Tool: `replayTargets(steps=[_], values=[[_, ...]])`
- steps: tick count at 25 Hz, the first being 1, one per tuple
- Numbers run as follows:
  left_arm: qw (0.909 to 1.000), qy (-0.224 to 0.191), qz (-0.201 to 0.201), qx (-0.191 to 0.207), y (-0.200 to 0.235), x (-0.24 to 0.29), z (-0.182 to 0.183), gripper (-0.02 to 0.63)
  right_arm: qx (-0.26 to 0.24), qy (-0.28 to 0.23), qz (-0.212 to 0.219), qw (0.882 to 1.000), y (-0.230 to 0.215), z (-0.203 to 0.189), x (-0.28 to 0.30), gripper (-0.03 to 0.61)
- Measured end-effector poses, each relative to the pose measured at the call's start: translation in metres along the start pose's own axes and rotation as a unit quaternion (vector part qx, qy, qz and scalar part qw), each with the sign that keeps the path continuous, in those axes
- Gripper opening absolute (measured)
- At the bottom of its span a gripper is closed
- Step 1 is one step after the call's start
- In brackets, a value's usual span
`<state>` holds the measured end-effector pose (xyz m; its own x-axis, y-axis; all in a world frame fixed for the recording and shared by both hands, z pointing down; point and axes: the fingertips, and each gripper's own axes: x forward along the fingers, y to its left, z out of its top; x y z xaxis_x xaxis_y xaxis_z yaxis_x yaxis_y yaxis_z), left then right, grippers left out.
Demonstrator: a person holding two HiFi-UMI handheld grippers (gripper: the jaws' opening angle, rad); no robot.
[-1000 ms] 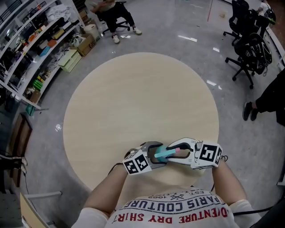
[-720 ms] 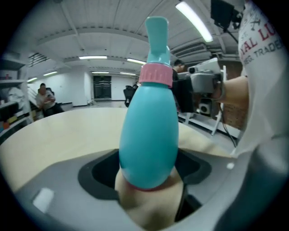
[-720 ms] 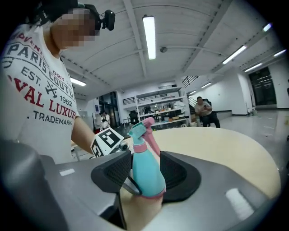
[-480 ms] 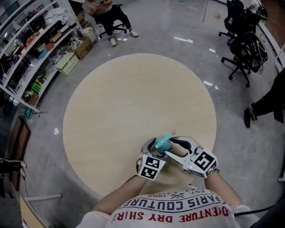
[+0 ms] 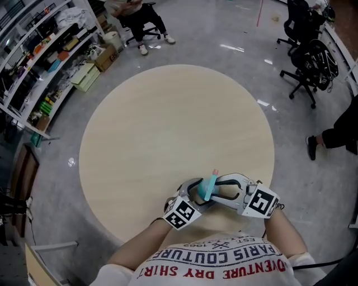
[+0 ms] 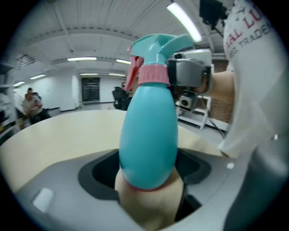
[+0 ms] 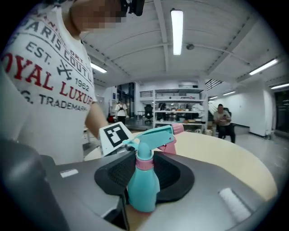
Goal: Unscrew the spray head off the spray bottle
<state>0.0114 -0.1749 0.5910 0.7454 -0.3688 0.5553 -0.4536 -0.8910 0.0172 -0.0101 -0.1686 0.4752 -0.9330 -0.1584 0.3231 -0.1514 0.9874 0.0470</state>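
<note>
A teal spray bottle (image 5: 209, 187) with a pink collar (image 7: 145, 163) and a pink trigger (image 6: 131, 73) is held low over the near edge of the round table (image 5: 168, 128). My left gripper (image 5: 196, 194) is shut on the bottle's body (image 6: 149, 135) near its base. My right gripper (image 5: 217, 189) has its black pads either side of the collar and presses on it (image 7: 145, 164); its jaws have just been closing round that collar. The teal spray head (image 7: 153, 136) sticks out past the right jaws. In the head view the nozzle points away from me.
The beige table top stretches away beyond the grippers. Shelves with boxes (image 5: 50, 50) stand at the left and office chairs (image 5: 313, 50) at the far right. A seated person (image 5: 137, 14) is beyond the table, and a person's leg (image 5: 335, 134) shows at the right edge.
The bottle has turned between the grippers: its nozzle lay level toward the right gripper and now points away across the table. The left gripper's marker cube swung right, then back a little.
</note>
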Motion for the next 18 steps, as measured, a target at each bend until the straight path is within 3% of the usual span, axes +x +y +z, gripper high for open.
replayTargets(steps=[2,5,7,8,10,12,15,18], values=[[0.994,0.014,-0.091,0.058,-0.013,-0.005,-0.003,0.377,0.006,0.006,0.066,0.998,0.01,0.001,-0.002,0.129],[0.9674,0.064,-0.203,0.137,-0.025,-0.012,-0.01,0.377,0.015,0.02,0.139,0.99,0.02,0.0,0.001,0.13],[0.9564,0.086,-0.233,0.154,-0.025,-0.014,-0.012,0.377,0.023,0.016,0.15,0.988,0.02,0.001,0.005,0.133],[0.9563,0.088,-0.235,0.149,-0.024,-0.015,-0.012,0.377,0.029,0.011,0.143,0.989,0.017,0.002,0.007,0.133],[0.9633,0.077,-0.221,0.133,-0.02,-0.016,-0.011,0.377,0.045,-0.003,0.113,0.993,0.01,0.002,0.01,0.163],[0.9752,0.064,-0.181,0.111,-0.013,-0.014,-0.009,0.377,0.057,-0.027,0.071,0.995,0.002,0.002,0.006,0.219],[0.9952,0.052,-0.073,0.039,0.01,-0.003,-0.003,0.377,0.056,-0.044,-0.001,0.997,-0.01,0.001,-0.007,0.221],[0.9967,0.042,0.036,-0.059,0.035,0.001,0.001,0.377,0.05,-0.017,-0.072,0.996,-0.019,-0.007,-0.008,0.221]])
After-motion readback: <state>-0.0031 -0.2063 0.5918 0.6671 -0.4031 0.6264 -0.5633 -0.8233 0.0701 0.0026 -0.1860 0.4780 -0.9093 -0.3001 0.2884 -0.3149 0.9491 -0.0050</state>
